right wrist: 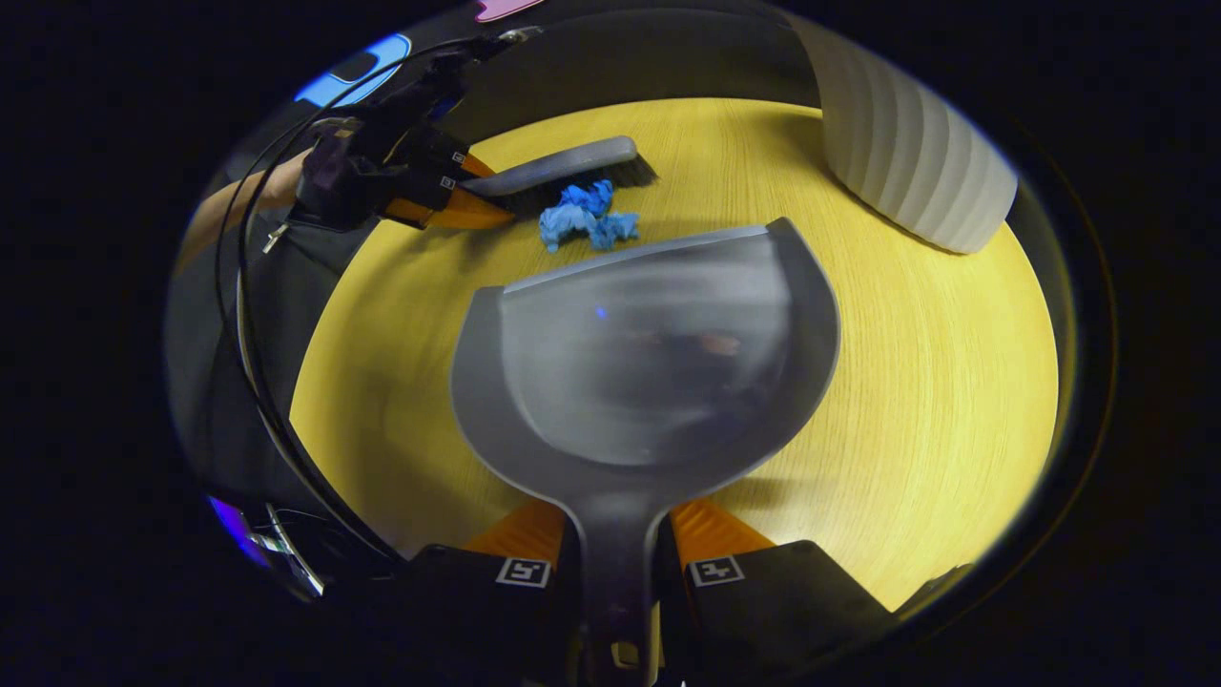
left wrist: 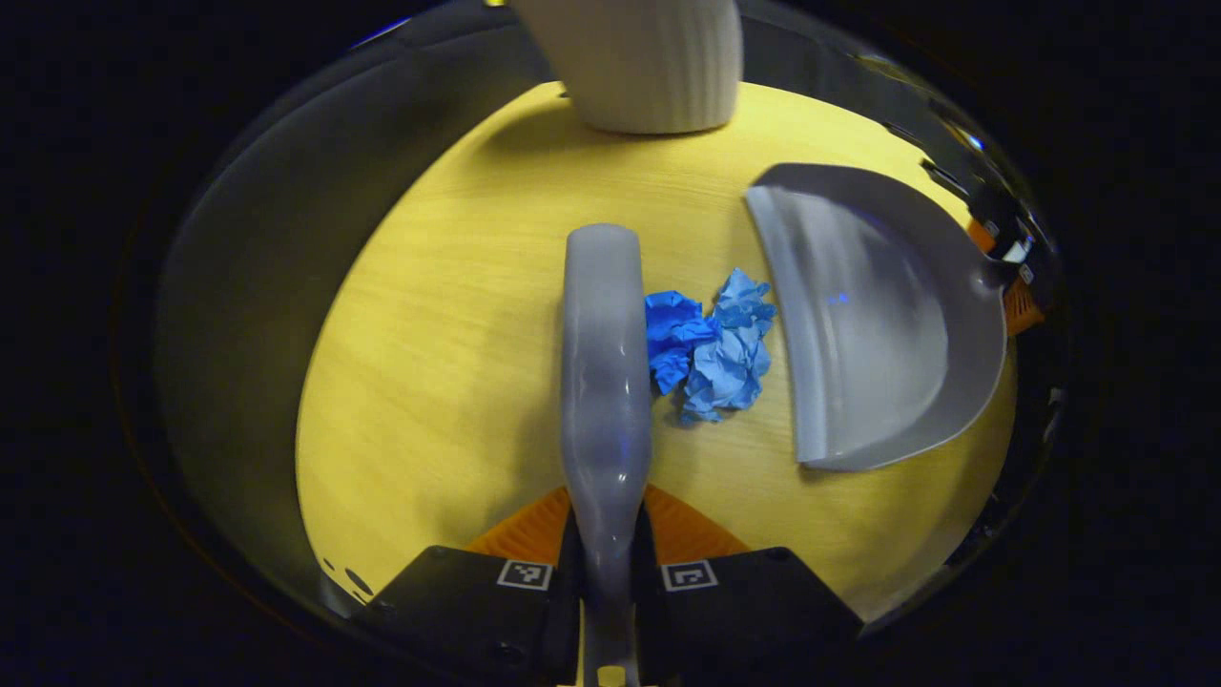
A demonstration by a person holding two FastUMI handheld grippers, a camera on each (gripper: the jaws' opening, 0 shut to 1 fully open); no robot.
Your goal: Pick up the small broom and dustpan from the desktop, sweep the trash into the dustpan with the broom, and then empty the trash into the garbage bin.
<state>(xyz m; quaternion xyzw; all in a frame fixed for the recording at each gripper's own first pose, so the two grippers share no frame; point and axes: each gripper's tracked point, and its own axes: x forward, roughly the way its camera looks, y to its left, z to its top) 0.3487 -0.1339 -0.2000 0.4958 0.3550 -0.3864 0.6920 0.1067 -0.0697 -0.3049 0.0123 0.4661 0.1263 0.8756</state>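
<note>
Broom [left wrist: 603,382] handle sits clamped between both fingers of the left gripper [left wrist: 607,563] at the near edge of the left gripper view, the grey broom running forward over the yellow wooden desktop [left wrist: 429,382]. Just to its right lie two crumpled blue paper scraps [left wrist: 711,353], the nearer-left one touching the broom's side. Right of the scraps the grey dustpan [left wrist: 878,334] rests on the desktop, its open lip turned toward the paper and close beside it (whether lip and paper touch cannot be told).

From the right gripper view, the right gripper [right wrist: 618,572] has both fingers closed on the dustpan's [right wrist: 649,382] handle, the pan spreading forward from it with nothing in its bowl. Beyond the pan's lip sit the blue scraps [right wrist: 582,221], and past them the broom [right wrist: 563,167] with its dark bristles down on the wood, held by the left gripper [right wrist: 458,196]. Far right stands a ribbed white garbage bin [right wrist: 916,162], well apart from the scraps.
</note>
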